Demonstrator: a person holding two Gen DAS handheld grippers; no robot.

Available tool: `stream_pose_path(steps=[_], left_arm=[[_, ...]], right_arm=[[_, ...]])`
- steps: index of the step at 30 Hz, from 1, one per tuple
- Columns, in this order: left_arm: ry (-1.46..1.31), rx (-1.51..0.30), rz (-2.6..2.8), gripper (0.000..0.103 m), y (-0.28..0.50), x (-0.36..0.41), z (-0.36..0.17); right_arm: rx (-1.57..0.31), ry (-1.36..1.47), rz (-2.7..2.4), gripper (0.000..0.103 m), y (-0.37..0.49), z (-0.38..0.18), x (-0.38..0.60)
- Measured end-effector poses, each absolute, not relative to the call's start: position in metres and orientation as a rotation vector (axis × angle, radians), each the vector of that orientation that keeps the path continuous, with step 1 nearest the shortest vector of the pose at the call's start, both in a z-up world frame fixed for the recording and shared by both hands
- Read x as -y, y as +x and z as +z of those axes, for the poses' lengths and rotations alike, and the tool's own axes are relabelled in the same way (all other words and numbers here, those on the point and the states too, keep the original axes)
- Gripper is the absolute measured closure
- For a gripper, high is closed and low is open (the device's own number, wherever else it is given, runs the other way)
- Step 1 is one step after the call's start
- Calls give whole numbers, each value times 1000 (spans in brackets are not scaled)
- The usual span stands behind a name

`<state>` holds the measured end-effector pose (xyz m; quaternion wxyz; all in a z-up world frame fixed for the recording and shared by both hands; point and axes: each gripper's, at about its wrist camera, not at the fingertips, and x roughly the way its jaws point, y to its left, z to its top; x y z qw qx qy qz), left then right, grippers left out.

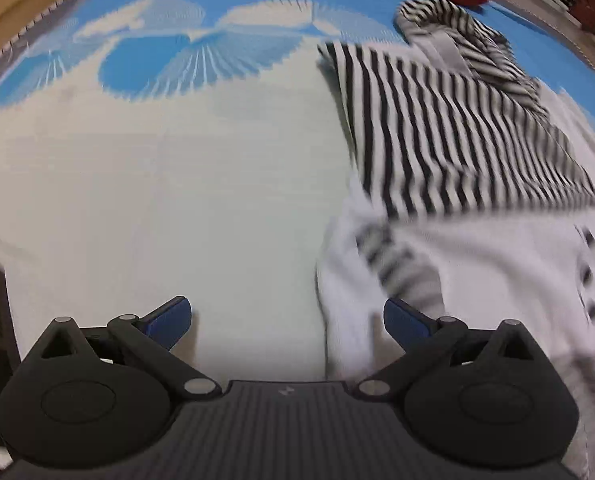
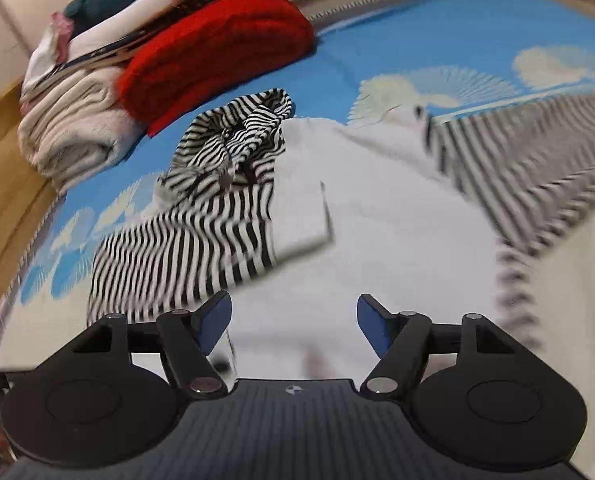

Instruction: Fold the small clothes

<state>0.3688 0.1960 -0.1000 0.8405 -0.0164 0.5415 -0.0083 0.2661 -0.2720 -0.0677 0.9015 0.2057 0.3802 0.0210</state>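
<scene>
**Op:** My right gripper (image 2: pixel 294 320) has its jaws spread with nothing between them, hanging over the white body of the small garment (image 2: pixel 377 220). The left gripper (image 1: pixel 287 322) is spread too and empty; its right finger sits just above the garment's near white edge, its left finger over bare mat (image 1: pixel 137 160).

**Obs:** So where's the piece lying?

**Op:** Flat on the blue-and-white mat, white panel up, a striped sleeve (image 2: pixel 185 248) folded across it and the striped hood (image 2: pixel 237 136) bunched at the far end. I reckon the sleeve lies inward like that to square the shape for the next fold.

**Obs:** And the pile behind?

**Op:** A red knit (image 2: pixel 217 52) beside a stack of pale folded cloth (image 2: pixel 73 128), well apart from my piece, probably finished or waiting laundry.

**Obs:** Your hands?

**Op:** Both tipped down at the mat, the left steeper. The garment is smeared in both views, so I can't judge the edges finely
</scene>
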Motion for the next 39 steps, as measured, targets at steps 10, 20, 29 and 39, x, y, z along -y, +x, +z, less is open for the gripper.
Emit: stream_pose_path(steps=[10, 20, 29, 39], left_arm=[[-110, -1204, -160, 1, 249, -172, -112], [-104, -1151, -216, 22, 226, -145, -109], [-175, -1117, -39, 97, 223, -189, -90], [-139, -1060, -63, 16, 220, -179, -74]], right_arm=[[-734, 265, -94, 32, 155, -70, 288], [-911, 343, -58, 32, 118, -87, 309], [-907, 349, -44, 99, 92, -85, 325], [-904, 392, -8, 39, 99, -77, 326]])
